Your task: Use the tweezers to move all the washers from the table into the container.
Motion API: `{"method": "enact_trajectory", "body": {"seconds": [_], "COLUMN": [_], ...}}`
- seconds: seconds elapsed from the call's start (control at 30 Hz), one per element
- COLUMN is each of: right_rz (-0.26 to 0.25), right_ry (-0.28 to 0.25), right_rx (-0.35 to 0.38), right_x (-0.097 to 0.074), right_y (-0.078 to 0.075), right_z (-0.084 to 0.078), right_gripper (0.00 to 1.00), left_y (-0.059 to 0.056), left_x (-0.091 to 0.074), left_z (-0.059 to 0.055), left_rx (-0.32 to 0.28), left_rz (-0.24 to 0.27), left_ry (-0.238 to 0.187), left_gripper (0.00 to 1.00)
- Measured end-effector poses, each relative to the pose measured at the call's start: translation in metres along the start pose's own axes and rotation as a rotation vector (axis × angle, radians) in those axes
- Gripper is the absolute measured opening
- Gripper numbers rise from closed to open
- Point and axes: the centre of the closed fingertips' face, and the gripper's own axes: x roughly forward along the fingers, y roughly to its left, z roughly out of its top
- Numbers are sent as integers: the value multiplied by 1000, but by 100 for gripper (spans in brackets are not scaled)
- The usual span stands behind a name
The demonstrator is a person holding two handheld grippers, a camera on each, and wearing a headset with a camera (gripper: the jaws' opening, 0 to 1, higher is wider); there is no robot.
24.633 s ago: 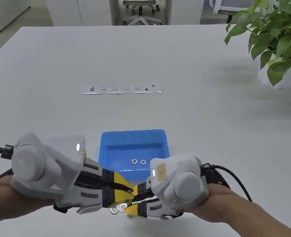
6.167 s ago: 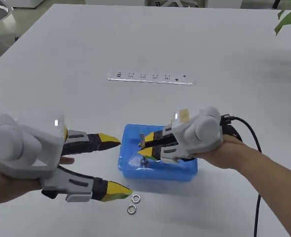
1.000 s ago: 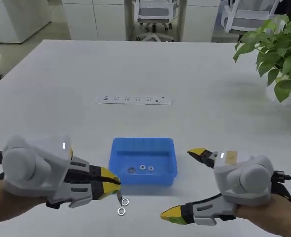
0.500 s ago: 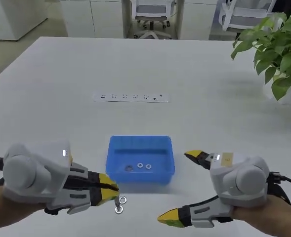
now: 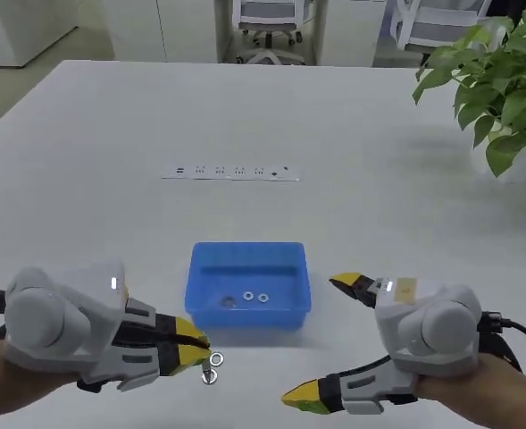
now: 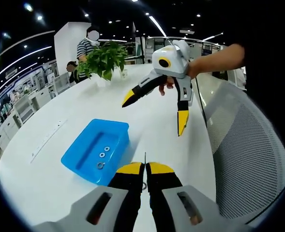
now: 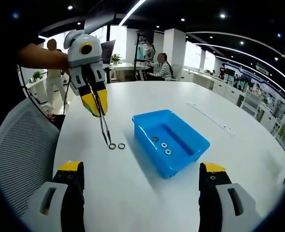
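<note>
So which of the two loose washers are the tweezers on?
The small silver washer farther from the blue plastic container; the thin metal tweezers have their tips at it.

The washers (image 5: 215, 359) just by the left claw (image 5: 198, 350) are shiny metal — so are the thin tweezers (image 7: 103, 128) in it. Ahead of it, the blue container (image 5: 247, 249) is smooth, glossy plastic. The worktop (image 5: 245, 107) is smooth and matt.

light: bright, even, overhead | shadows: soft | focus: sharp | gripper views: fisheye-bent edges
</note>
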Motion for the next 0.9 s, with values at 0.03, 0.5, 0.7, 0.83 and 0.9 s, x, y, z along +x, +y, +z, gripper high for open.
{"method": "enact_trajectory", "body": {"seconds": [0.03, 0.5, 0.7, 0.83, 0.9], "right_rz": [0, 8, 12, 16, 19], "right_ry": [0, 14, 14, 16, 14], "right_rx": [-2, 9, 8, 5, 5], "right_x": [0, 1, 3, 4, 4], "right_y": [0, 2, 2, 3, 4], "right_z": [0, -6, -5, -5, -4], "right_gripper": [100, 99, 99, 99, 99], "left_y": [1, -1, 0, 0, -3], "left_x": [0, 4, 4, 4, 4], "left_z": [0, -1, 1, -1, -3], "left_rx": [1, -4, 1, -5, 2], "left_rz": [0, -19, -21, -26, -35], "left_ry": [0, -2, -5, -3, 10], "left_gripper": [6, 6, 6, 6, 6]}}
